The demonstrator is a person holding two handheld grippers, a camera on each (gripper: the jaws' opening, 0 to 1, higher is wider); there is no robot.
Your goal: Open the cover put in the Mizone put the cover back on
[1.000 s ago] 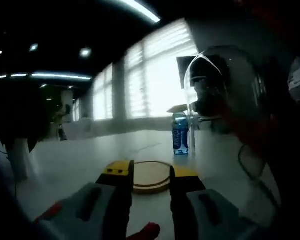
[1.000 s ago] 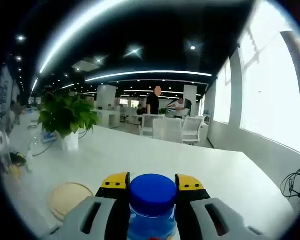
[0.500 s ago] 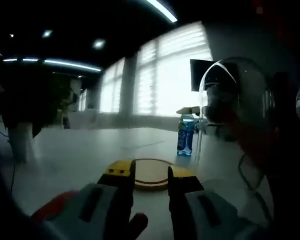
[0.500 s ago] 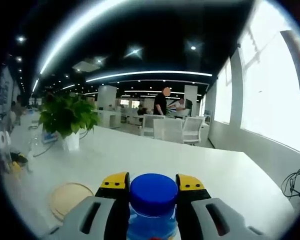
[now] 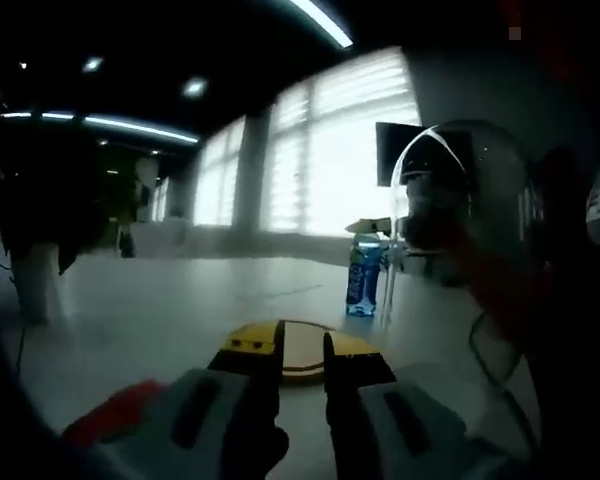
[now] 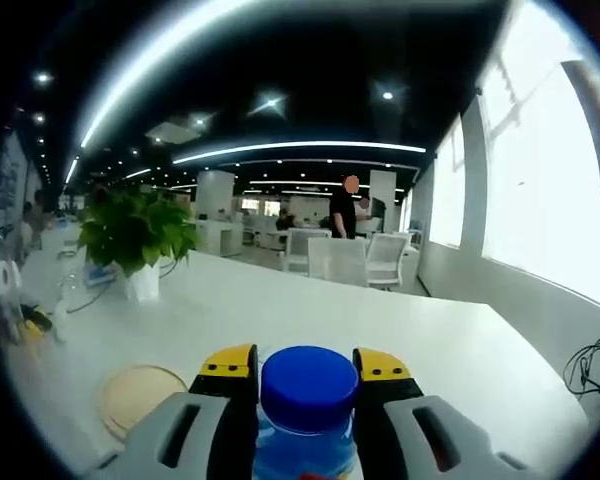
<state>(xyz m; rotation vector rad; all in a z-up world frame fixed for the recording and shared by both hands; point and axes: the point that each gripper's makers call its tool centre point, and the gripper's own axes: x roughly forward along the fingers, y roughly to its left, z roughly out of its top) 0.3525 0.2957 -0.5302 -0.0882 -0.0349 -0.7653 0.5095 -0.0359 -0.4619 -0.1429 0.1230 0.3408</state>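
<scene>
Blue-capped Mizone bottle (image 6: 308, 415) upright, clamped by right gripper (image 6: 306, 375).

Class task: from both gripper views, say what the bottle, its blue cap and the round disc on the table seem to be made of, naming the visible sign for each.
Bottle: likely clear plastic, see-through blue-tinted wall. Blue cap: opaque, smooth plastic with soft sheen. Round disc: probably wood or bamboo, matte pale tan; grain unclear.

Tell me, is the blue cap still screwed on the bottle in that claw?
Yes, the blue cap sits on the bottle between the right claw's yellow tips.
</scene>
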